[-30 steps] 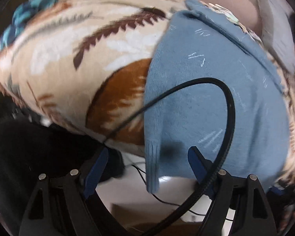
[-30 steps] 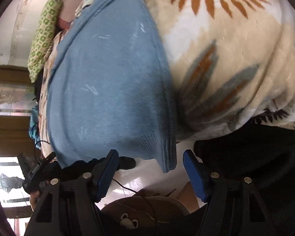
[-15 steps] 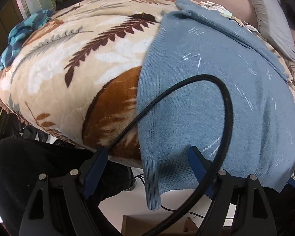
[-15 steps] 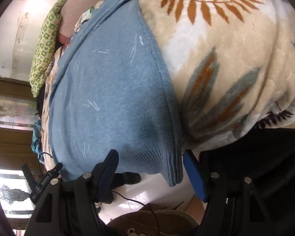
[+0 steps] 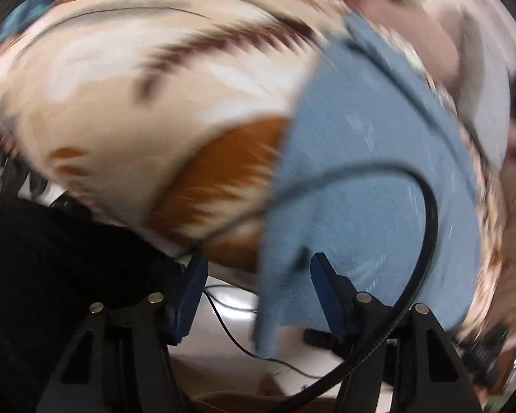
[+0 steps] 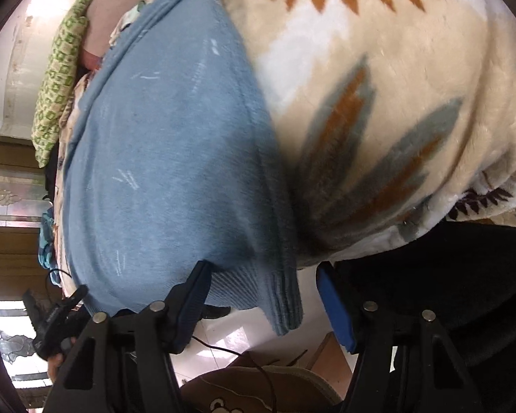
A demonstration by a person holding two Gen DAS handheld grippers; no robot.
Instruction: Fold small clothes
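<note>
A blue knit garment [image 5: 368, 179] lies spread on a cream blanket [image 5: 127, 79] with a leaf print, and its ribbed hem hangs over the bed's edge. In the blurred left wrist view its lower left corner hangs between the fingers of my left gripper [image 5: 258, 275]. The jaws are closing, with a gap still showing on the left side. In the right wrist view the garment [image 6: 161, 158] drops its lower right corner between the fingers of my right gripper [image 6: 263, 292]. That gripper is open, its pads not pressing the cloth.
A black cable [image 5: 426, 213] loops across the garment in the left wrist view. Dark clothing [image 5: 51, 258] fills the lower left. A green patterned pillow [image 6: 58, 79] lies at the far end of the bed. Pale floor [image 6: 223, 337] lies below the edge.
The left wrist view has swung and blurred, and the left fingers stand closer together around the garment's corner. The right gripper has barely shifted and sits slightly nearer the hem.
</note>
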